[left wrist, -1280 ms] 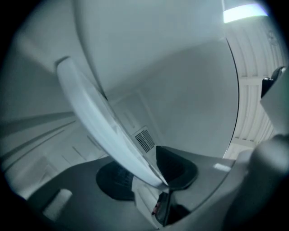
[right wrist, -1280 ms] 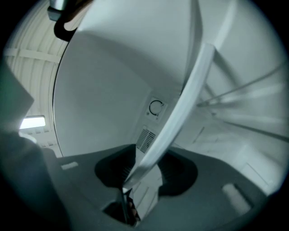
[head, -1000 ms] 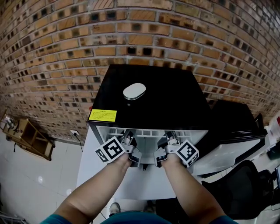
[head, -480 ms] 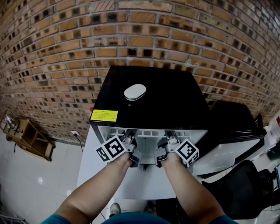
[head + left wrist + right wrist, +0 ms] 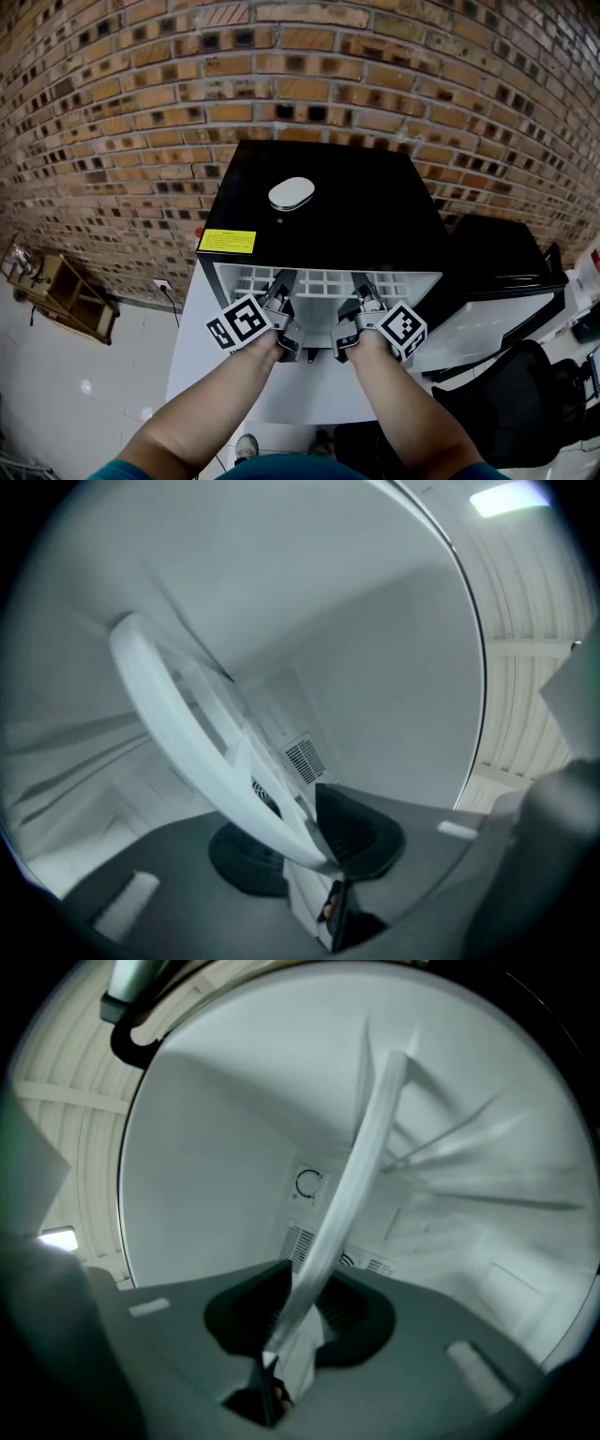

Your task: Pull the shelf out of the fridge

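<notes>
A small black fridge (image 5: 347,202) stands open below me. Its white grid shelf (image 5: 319,281) juts from the opening. My left gripper (image 5: 280,284) is shut on the shelf's front bar at the left. My right gripper (image 5: 360,285) is shut on the same bar at the right. Both pairs of jaws have just been closing, with the bar between them. In the left gripper view the white bar (image 5: 187,733) runs down into the left gripper (image 5: 314,841). In the right gripper view the bar (image 5: 361,1147) is pinched edge-on in the right gripper (image 5: 291,1321). The white fridge interior lies behind.
A white oval object (image 5: 291,194) and a yellow label (image 5: 228,241) sit on the fridge top. The open fridge door (image 5: 497,300) swings out to the right, above a black chair (image 5: 511,408). A brick wall (image 5: 112,112) stands behind; a wooden stand (image 5: 66,295) is at the left.
The shelf has slid out toward me; more of its white grid shows under the fridge top. Both grippers stay on its front bar.
</notes>
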A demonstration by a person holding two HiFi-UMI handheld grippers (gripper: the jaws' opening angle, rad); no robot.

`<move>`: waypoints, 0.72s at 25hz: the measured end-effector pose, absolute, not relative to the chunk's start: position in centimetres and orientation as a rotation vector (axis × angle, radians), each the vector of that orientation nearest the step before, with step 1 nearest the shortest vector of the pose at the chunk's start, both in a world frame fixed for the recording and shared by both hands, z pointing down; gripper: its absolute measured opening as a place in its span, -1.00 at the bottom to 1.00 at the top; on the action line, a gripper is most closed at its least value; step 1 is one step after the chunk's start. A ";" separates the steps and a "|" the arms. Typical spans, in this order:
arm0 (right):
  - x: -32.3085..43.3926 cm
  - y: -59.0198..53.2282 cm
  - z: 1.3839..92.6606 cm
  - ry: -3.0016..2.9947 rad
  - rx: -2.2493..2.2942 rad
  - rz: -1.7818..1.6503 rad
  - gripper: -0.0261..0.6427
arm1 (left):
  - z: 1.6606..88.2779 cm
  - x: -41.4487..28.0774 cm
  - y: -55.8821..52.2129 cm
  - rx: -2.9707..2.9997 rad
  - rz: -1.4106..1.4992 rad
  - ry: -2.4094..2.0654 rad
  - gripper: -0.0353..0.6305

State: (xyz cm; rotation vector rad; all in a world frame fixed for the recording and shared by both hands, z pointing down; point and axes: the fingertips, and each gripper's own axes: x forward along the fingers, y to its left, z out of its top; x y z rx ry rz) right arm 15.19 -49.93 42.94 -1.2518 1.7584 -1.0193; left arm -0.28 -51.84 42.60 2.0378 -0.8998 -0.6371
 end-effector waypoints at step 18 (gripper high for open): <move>14.7 -44.5 43.1 1.782 -1.237 -1.014 -0.72 | 42.8 -0.7 -46.3 2.060 -0.621 -0.891 -0.71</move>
